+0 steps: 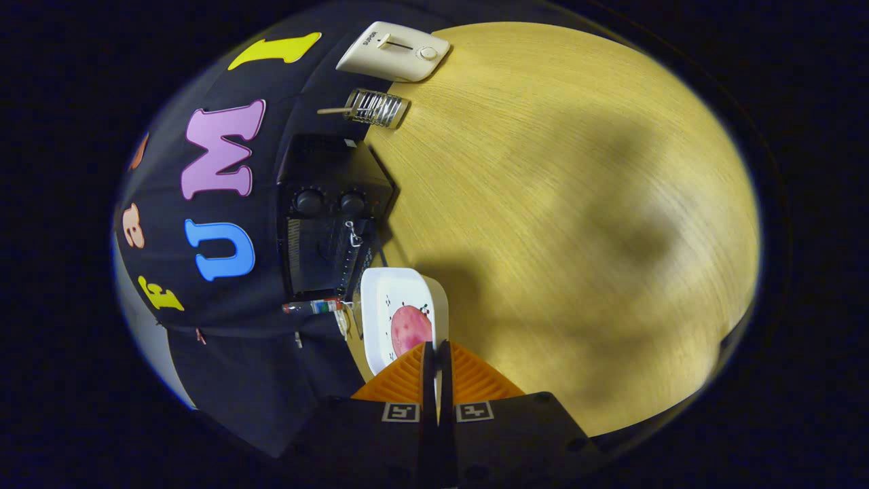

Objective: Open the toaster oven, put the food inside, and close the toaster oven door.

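- Your gripper [436,348] pinches the rim of the square white plate [380,305]; both ribbed fingers press on it.
- A round pink food [409,327] lies on the plate.
- The boxy black toaster oven [329,217] sits just beyond, on the wood-grain desk [557,204].

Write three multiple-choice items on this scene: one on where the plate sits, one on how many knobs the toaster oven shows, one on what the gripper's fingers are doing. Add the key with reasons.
1. Where is the white plate with the pink food?
A. Just ahead of the fingertips, beside the toaster oven
B. On top of the white toaster
C. Inside the toaster oven

2. How many round knobs does the toaster oven's front show?
A. None
B. Two
C. Five

3. How does the gripper stand?
A. Spread wide around the plate
B. Clamped on the oven's handle
C. Fingers close together, the plate's edge in the narrow gap

Key: 1 A, the plate lies on the wooden table right at the fingertips, next to the oven. 2 B, two dark knobs sit side by side. 3 C, the fingers nearly meet at the plate's rim.
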Tool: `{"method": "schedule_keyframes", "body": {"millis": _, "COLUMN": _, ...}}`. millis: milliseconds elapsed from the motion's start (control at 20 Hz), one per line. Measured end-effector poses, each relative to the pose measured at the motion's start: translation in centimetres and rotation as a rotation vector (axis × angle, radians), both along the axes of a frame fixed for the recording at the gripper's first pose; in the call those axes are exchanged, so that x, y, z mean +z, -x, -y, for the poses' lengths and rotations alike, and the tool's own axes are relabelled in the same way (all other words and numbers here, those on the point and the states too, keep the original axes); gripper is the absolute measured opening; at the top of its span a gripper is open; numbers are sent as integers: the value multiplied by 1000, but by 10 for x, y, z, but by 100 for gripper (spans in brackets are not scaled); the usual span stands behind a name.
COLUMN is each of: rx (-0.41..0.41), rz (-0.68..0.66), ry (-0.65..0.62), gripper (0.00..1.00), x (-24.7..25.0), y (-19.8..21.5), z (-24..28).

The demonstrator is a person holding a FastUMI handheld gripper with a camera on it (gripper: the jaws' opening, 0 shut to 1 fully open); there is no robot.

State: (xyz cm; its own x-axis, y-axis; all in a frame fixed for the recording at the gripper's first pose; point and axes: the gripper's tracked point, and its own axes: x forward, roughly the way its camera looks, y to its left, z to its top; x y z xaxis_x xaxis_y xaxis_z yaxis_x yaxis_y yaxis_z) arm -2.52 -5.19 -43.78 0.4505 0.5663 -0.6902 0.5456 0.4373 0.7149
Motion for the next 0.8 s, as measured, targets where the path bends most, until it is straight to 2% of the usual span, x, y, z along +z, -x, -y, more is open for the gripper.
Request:
{"method": "schedule_keyframes", "body": {"millis": 200, "rx": -84, "rz": 18, "ry": 24, "gripper": 5, "x": 4, "y": -20, "z": -39}}
{"method": "schedule_keyframes", "body": {"millis": 550, "rx": -282, "rz": 16, "ry": 22, "gripper": 5, "x": -4, "y": -79, "z": -112}}
{"method": "schedule_keyframes", "body": {"millis": 800, "rx": -473, "rz": 43, "ry": 24, "gripper": 5, "x": -8, "y": -132, "z": -147}}
